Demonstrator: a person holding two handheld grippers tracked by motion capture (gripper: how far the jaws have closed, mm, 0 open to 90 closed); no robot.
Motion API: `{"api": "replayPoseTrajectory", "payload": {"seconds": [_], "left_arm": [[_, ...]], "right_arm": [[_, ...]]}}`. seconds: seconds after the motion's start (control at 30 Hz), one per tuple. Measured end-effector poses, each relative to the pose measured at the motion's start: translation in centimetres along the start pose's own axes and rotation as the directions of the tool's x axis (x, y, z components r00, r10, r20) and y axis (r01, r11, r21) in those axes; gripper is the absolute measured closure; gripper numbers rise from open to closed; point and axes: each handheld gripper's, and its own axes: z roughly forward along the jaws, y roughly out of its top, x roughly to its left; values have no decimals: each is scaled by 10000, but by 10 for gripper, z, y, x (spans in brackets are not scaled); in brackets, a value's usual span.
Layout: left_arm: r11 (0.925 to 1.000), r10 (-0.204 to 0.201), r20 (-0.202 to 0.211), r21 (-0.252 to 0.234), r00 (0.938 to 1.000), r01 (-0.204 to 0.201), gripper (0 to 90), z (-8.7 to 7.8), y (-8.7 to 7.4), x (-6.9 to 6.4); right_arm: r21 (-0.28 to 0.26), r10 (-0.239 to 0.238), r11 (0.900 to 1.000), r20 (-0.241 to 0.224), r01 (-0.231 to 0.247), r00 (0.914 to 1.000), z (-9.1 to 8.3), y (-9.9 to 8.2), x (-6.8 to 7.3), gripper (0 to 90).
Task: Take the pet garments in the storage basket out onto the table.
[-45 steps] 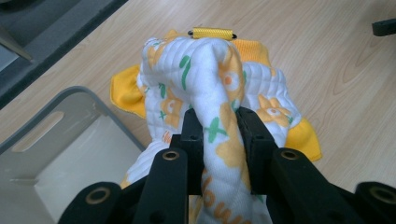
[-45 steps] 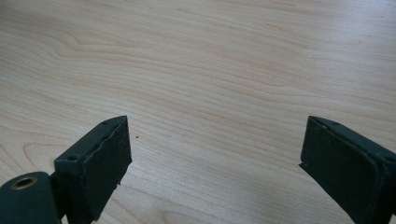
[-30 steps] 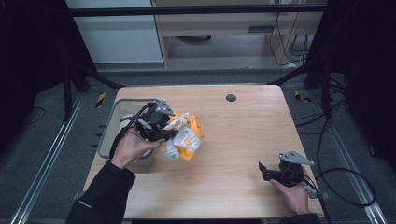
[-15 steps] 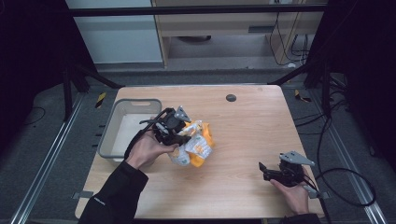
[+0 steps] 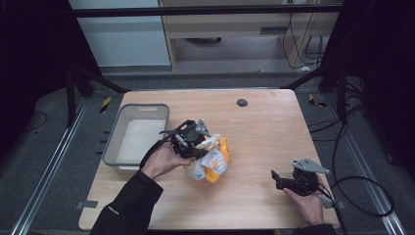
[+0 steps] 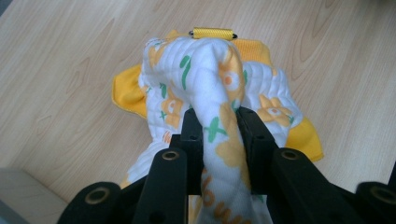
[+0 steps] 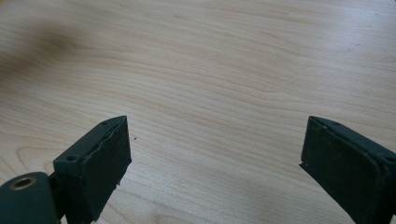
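At the left edge of our table (image 5: pixel 254 147) sits a grey bin (image 5: pixel 117 142). Just beside it our left gripper (image 5: pixel 192 142) is clamped on a fold of a padded cloth (image 5: pixel 213 161) — white with orange and green prints, yellow at the edges — whose lower part lies bunched on the wood near the middle. Well apart, at the right near corner, our right gripper (image 5: pixel 278 179) hovers low over bare wood, its jaws spread wide with nothing between them.

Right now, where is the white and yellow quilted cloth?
The white and yellow quilted cloth lies left of centre on the wooden table in the high view, pinched by the left claw, just right of the grey plastic bin.
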Motion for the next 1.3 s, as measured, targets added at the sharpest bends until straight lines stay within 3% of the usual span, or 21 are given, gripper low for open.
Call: {"api": "replayPoseTrajectory", "payload": {"seconds": [0.43, 1.3], "left_arm": [[9990, 401, 364, 204, 9985, -409, 741, 26, 0, -11], [9981, 548, 758, 228, 9956, -567, 733, 60, -3, -23]], "right_arm": [[-17, -39, 10000, 13, 39, 10000, 0, 0, 0, 83], [32, -185, 9998, 26, 185, 9998, 1, 0, 0, 80]]}}
